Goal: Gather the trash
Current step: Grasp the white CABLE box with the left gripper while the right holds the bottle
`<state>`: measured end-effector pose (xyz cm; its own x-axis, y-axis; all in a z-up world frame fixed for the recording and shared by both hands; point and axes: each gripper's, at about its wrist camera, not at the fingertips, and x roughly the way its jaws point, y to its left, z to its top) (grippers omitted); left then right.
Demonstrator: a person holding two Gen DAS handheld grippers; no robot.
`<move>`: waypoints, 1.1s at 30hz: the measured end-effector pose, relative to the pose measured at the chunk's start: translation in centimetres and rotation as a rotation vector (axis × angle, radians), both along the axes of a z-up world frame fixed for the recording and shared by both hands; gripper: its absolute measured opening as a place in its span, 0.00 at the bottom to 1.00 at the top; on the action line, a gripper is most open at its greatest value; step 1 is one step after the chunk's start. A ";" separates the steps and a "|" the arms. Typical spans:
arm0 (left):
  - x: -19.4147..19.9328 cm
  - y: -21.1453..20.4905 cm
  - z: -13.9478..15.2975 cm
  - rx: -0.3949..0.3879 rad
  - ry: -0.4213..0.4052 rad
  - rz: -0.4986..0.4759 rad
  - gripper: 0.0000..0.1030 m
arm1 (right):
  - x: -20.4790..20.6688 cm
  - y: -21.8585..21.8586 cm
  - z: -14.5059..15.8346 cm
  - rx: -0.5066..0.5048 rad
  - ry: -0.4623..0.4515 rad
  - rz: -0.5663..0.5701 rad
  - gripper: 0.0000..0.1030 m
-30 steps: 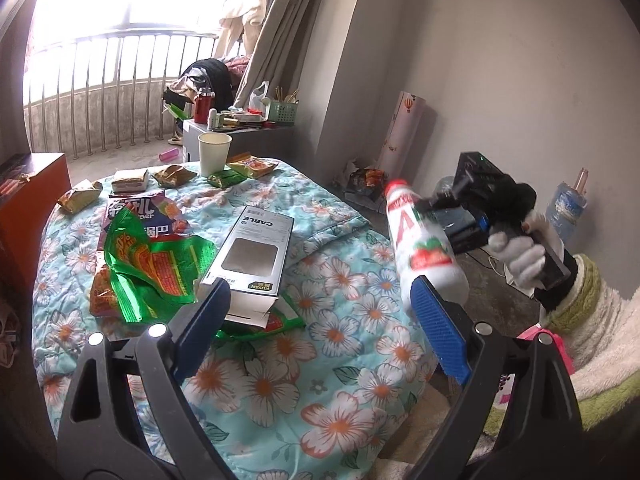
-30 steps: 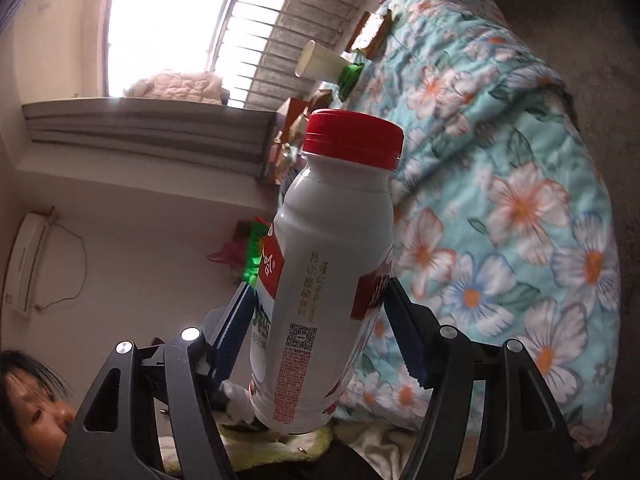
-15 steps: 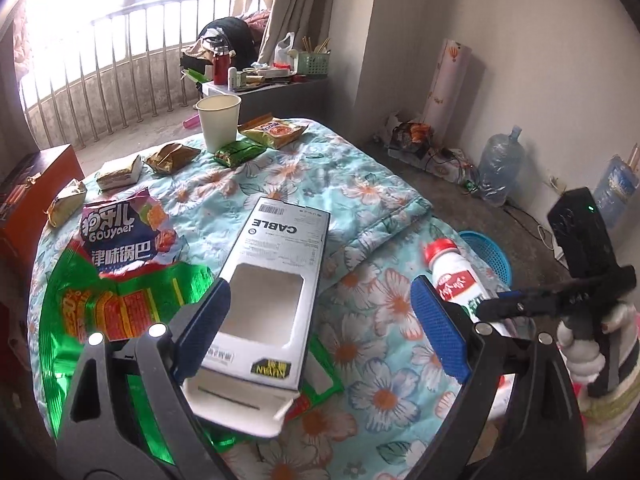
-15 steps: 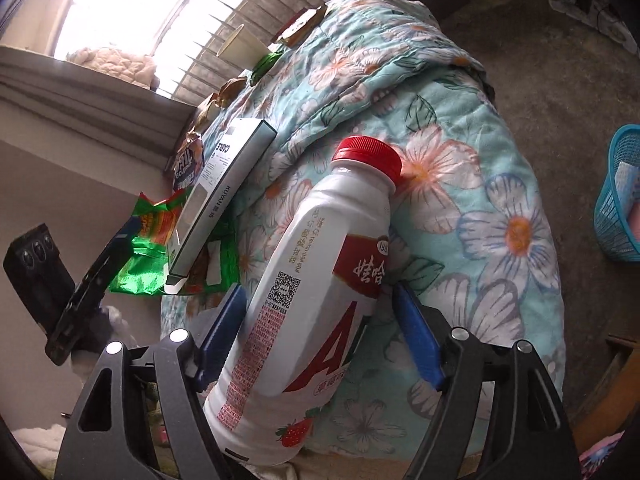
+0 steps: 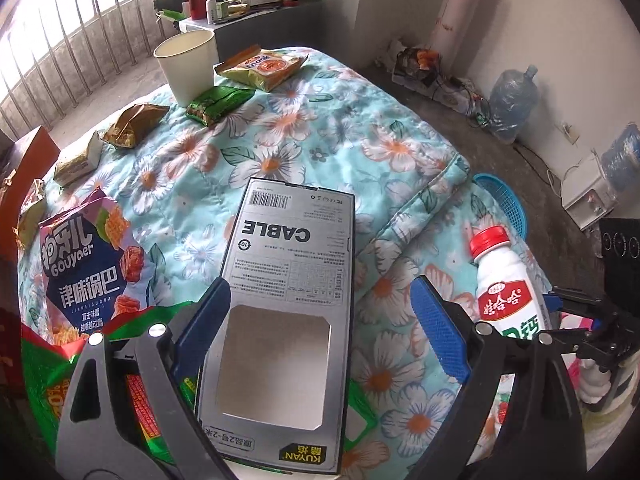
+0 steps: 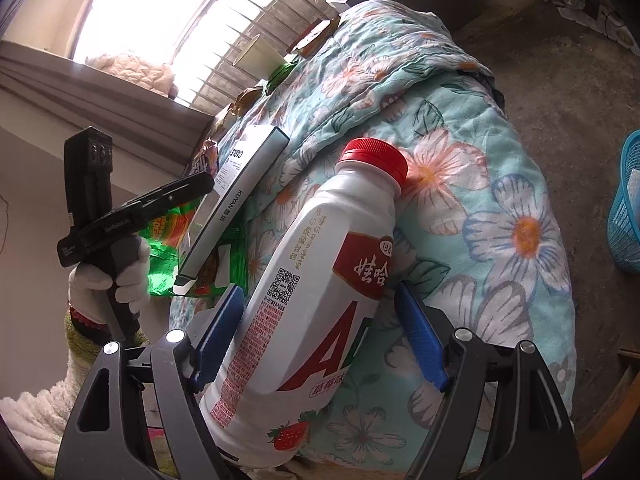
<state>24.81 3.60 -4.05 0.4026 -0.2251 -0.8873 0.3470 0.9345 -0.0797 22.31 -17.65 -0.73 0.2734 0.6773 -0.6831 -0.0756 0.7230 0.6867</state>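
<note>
Gripping a white milk bottle (image 6: 320,280) with a red cap, the right hand-held gripper (image 6: 320,336) has its blue pads pressed against the bottle's sides, and the bottle tilts over the near edge of the desk (image 6: 500,168), which is covered by a floral quilt. In the left wrist view the same bottle (image 5: 506,284) shows at the right, off the quilt's edge. The left hand-held gripper (image 5: 320,324) is open, its jaws wide apart above the near end of a grey cable box (image 5: 288,280) that lies flat between them; whether a pad touches the box cannot be told. The box rests partly on a green snack bag (image 5: 48,380). Just left of it lies a purple snack bag (image 5: 88,272). Farther back on the quilt sit small wrappers: a brown packet (image 5: 134,124), a green packet (image 5: 218,102) and an orange packet (image 5: 264,66), with a paper cup (image 5: 188,66) standing beside them. On the floor to the right stands a blue basket (image 5: 506,200), and beyond it, near the wall, a water jug (image 5: 514,100).
</note>
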 end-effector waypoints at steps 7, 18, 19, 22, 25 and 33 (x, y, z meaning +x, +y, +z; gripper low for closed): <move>-0.1 -0.1 -0.8 0.097 0.033 -0.040 0.85 | 0.0 -0.1 0.0 0.007 -0.007 0.009 0.74; -0.1 0.9 -1.2 0.154 0.068 -0.033 0.85 | -0.1 0.2 0.2 0.016 -0.012 0.016 0.74; 0.0 1.0 -1.1 0.155 0.069 -0.031 0.85 | -0.1 0.3 0.2 0.015 -0.012 0.018 0.74; 0.6 1.1 -1.5 0.131 0.100 -0.031 0.85 | 0.0 0.5 0.2 0.015 -0.013 0.019 0.74; 1.1 1.2 -2.3 0.105 0.146 -0.017 0.85 | 0.0 0.6 0.2 0.021 -0.009 0.014 0.74; 1.0 1.6 -2.0 0.056 0.144 0.007 0.82 | -0.1 0.4 0.1 0.032 -0.006 0.010 0.74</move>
